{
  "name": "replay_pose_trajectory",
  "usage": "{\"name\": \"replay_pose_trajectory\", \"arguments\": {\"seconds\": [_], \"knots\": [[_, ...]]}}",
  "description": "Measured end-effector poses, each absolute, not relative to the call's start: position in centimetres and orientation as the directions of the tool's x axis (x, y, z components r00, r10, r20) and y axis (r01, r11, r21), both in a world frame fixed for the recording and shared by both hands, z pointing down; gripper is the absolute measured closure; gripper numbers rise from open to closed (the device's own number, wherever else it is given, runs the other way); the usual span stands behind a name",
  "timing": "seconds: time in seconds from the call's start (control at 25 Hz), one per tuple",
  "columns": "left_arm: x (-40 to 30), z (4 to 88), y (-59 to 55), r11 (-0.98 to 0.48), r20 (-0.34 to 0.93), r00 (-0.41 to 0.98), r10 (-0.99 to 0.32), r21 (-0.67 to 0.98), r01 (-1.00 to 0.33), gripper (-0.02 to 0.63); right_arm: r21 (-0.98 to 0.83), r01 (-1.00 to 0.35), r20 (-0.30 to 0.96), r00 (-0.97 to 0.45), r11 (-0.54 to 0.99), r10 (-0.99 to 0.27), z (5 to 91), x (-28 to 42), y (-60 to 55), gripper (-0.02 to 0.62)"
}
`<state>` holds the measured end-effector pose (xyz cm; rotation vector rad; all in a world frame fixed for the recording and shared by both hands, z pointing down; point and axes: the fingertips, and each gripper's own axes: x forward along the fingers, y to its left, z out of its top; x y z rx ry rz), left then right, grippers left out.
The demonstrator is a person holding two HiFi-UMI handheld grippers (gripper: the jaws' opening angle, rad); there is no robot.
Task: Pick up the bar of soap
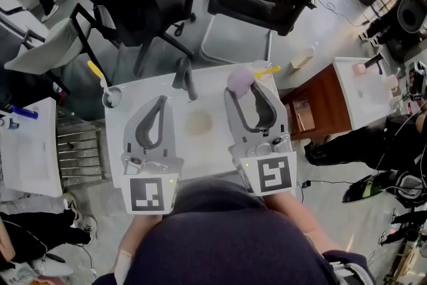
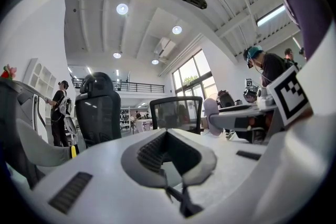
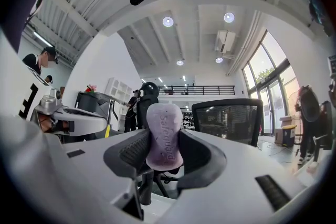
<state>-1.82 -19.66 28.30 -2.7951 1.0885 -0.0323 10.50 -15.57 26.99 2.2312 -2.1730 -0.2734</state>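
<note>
Right gripper [image 3: 164, 157] has it: both pads are clamped on the flat faces of the bar of soap [image 3: 164, 136], and the lilac bar stands on end between them, its long axis upright in the right gripper view and its rounded top well above the jaws. From the head view the soap [image 1: 240, 79] pokes out just past that gripper's tips, so it lies straight ahead along the tool's own line, not off to either side. Left gripper [image 1: 160, 102] sits beside it, off to the right gripper's left, with its jaws drawn together at the tips and nothing between them; it is well apart from the bar and looks to have no part in the hold. A pale yellowish round patch [image 1: 199, 122] lies on the white table [image 1: 200, 157] between the two tools, and I can't say what it is. By my judgement the lift is the only thing left, and it turns on keeping the bar upright in that narrow pinch, since a smooth bar could slide out forwards. How far the soap's lower end is off the table is hard to call: the head view gives no height, and in the right gripper view only chair legs and a strip of white show under it. The person's hands are hidden behind the marker cubes.
</note>
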Motion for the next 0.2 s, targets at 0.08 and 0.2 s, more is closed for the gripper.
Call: {"name": "replay_pose_trajectory", "arguments": {"seconds": [0.08,0.2], "knots": [[-1.78,28.38,-19.59,-0.729,-0.029,0.738,-0.674,-0.141,-0.670,0.606,0.133,-0.991,-0.111,0.018,-0.033,-0.994,27.09,10.49,-15.51,0.407],[-1.68,28.39,-19.54,-0.728,-0.031,0.738,-0.674,-0.141,-0.671,0.606,0.135,-0.990,-0.108,0.018,-0.033,-0.994,27.21,10.57,-15.49,0.408]]}}
